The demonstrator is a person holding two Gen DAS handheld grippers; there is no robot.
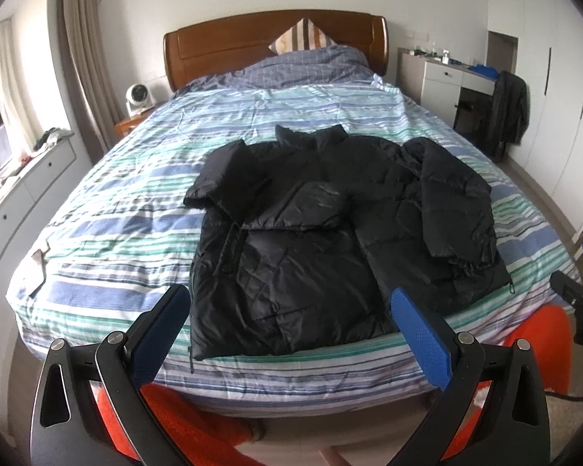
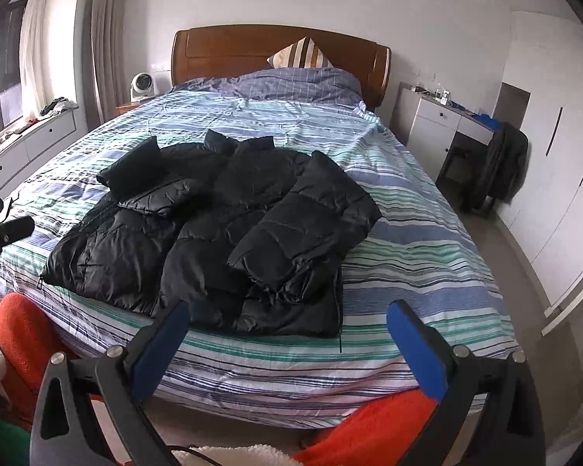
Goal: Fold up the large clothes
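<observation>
Lying flat near the foot of the bed (image 1: pixel 97 202), the black puffer jacket (image 1: pixel 315 240) sits front up with its collar toward the headboard (image 1: pixel 233 39), a spot I judge was chosen so I can reach every edge from where I stand. Both sleeves are folded in: the one on my left lies across the chest (image 1: pixel 245 178), the one on my right runs down that side of the body (image 2: pixel 299 229), which reads to me as the first stage of the fold done and the body not yet doubled over. My left gripper (image 1: pixel 291 334) hangs spread wide above the hem, its blue pads clear of the cloth and holding nothing. My right gripper (image 2: pixel 287 343) is equally wide apart and empty, hovering past the jacket's lower right corner over the striped cover. Beyond the bed stand a small fan (image 1: pixel 138 95) and a white desk (image 1: pixel 447 77).
</observation>
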